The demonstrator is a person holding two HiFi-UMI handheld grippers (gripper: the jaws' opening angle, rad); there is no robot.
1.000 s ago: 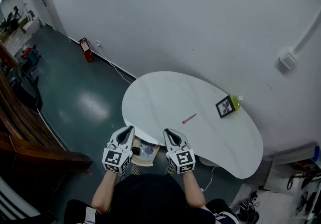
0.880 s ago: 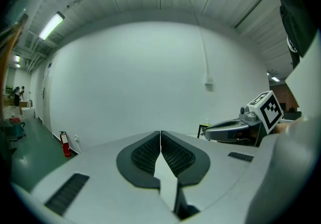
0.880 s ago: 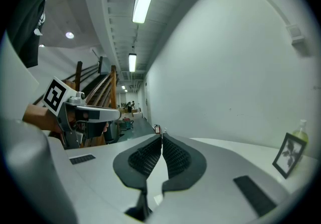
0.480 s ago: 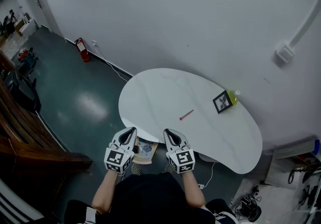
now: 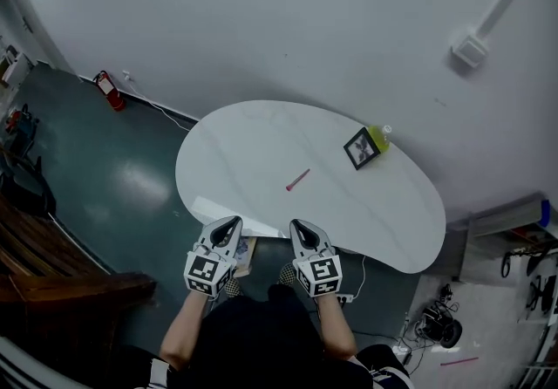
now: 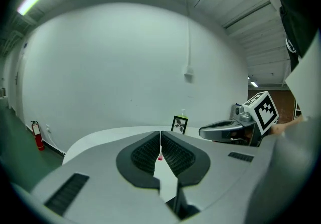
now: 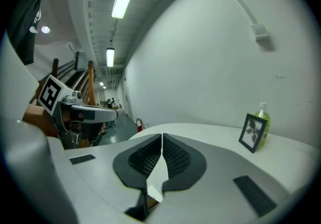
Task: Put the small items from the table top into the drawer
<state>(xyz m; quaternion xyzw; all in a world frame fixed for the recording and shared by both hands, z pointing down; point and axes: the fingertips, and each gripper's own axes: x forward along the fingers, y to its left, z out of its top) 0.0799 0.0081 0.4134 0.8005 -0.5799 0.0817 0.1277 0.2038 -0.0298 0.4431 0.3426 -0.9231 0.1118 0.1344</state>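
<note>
— So, are both clenched?

— Yes. The left hand-held gripper (image 5: 232,223) and the right hand-held gripper (image 5: 299,226) each have their jaws pressed together on nothing. They hover at the six o'clock edge of the surface (image 5: 235,160).

— Where's the thing to stow?

— A red stick (image 5: 297,180) lies near the middle, at twelve o'clock from the right hand-held gripper and well apart from both. A picture frame (image 5: 359,149) stands at two o'clock, with a green bottle (image 5: 378,135) just behind it.

— How would you take it?

— I'd spread one pair of jaws before reaching. Then I'd come in low and close across the stick's middle, so it neither rolls nor pivots.

— Do the views differ?

— The head view alone shows the whole layout. It also shows a wooden piece (image 5: 247,251) under the near edge, probably the drawer. The left gripper view catches a red speck between its pads, so the stick sits dead ahead. The right gripper view shows no stick, only frame and bottle at three o'clock.
</note>
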